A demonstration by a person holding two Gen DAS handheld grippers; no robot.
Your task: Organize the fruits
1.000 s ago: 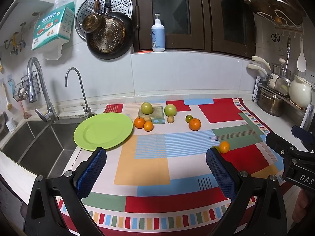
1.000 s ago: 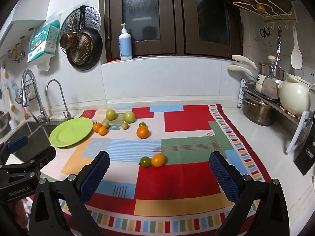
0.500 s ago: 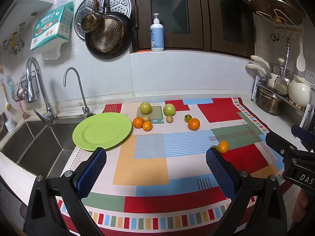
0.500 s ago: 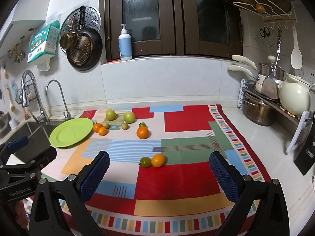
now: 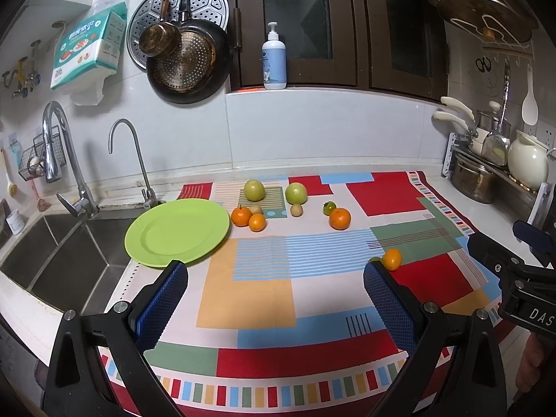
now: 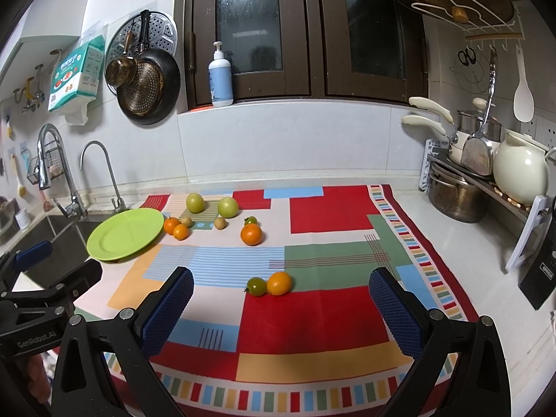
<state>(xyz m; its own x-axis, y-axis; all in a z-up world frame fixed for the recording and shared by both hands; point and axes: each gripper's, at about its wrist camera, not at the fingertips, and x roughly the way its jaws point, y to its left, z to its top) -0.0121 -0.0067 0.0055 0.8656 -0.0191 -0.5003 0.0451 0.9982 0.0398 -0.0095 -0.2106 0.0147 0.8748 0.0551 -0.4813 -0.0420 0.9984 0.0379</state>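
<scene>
Currently no fruit is gripped: the left gripper (image 5: 274, 288) and right gripper (image 6: 279, 293) both hover wide apart and empty above the cloth (image 6: 312, 319). The fruits lie scattered beside the bare green plate (image 5: 177, 231). Likely next: close on the orange fruit (image 6: 279, 283). Only the right view shows its green neighbour (image 6: 256, 286) fully.

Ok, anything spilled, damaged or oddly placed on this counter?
Nothing spilled or damaged. One oddity: the green plate overhangs the sink past the cloth edge. Fruit lies loose on the cloth, none plated.
</scene>
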